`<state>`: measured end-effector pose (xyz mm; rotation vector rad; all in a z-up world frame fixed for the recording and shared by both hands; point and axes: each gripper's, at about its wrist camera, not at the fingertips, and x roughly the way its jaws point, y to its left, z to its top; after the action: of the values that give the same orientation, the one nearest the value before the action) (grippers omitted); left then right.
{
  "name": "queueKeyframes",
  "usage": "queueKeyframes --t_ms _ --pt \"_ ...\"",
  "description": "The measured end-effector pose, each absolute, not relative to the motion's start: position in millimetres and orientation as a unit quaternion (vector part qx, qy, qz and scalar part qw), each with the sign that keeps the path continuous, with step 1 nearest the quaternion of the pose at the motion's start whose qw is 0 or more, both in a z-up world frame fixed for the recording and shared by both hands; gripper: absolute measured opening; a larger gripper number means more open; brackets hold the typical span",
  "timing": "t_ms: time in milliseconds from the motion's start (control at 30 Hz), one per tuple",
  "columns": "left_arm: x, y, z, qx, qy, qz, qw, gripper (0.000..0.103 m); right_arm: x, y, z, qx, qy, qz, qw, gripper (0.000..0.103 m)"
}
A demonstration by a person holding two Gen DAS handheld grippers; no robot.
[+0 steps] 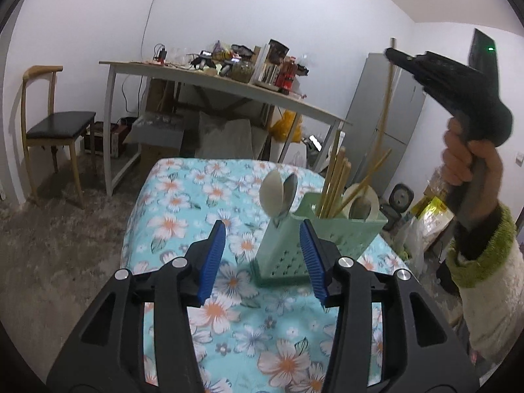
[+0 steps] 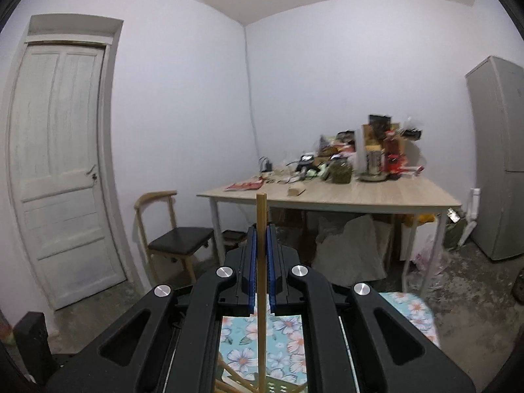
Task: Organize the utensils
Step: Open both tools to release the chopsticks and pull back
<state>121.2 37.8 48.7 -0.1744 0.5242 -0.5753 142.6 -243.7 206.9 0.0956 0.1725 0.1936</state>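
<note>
A pale green perforated utensil holder (image 1: 281, 255) stands on the floral tablecloth (image 1: 183, 196). Its narrow front compartment holds a white spoon (image 1: 271, 193) and a metal spoon (image 1: 290, 185). The wider compartment behind holds several wooden chopsticks (image 1: 337, 180) and a large pale spoon (image 1: 360, 199). My left gripper (image 1: 263, 229) is open, its blue pads either side of the narrow compartment without pressing on it. A hand holds my right gripper (image 1: 391, 53) high at the right, above the holder. It is shut on one chopstick (image 1: 386, 98) that hangs upright. The right wrist view shows the right gripper (image 2: 261, 229) clamping that chopstick (image 2: 261, 311).
A cluttered wooden desk (image 1: 229, 82) stands behind the table, with boxes and bags beneath it. A wooden chair (image 1: 55, 124) is at the left and a grey fridge (image 1: 370, 98) at the right. Bags (image 1: 425, 219) lie on the floor at the right. A white door (image 2: 62, 163) is shut.
</note>
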Motion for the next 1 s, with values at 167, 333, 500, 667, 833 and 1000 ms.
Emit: queueKeyframes --t_ms 167,333,500,667,833,1000 --pt "125.2 34.2 46.4 -0.078 0.253 -0.283 0.922 0.045 154.0 -244.1 183.1 0.042 0.100 0.092 0.990 0.006" --pt "129.5 28.6 43.5 -0.077 0.257 -0.284 0.920 0.045 160.1 -250.4 172.9 0.042 0.103 0.084 0.990 0.006" --pt "129.6 23.9 40.8 -0.078 0.263 -0.286 0.918 0.045 161.6 -252.6 165.6 0.040 0.108 0.083 0.990 0.006" --pt "127.0 21.6 40.6 -0.077 0.265 -0.286 0.918 0.046 158.0 -255.8 151.1 0.049 0.137 0.081 0.986 0.008" --pt "120.7 18.5 44.7 -0.076 0.263 -0.287 0.918 0.049 134.7 -264.9 143.8 0.073 0.151 0.077 0.983 0.029" --pt "109.1 12.2 51.4 -0.074 0.263 -0.287 0.918 0.059 97.2 -276.3 147.0 0.100 0.146 0.065 0.982 0.038"
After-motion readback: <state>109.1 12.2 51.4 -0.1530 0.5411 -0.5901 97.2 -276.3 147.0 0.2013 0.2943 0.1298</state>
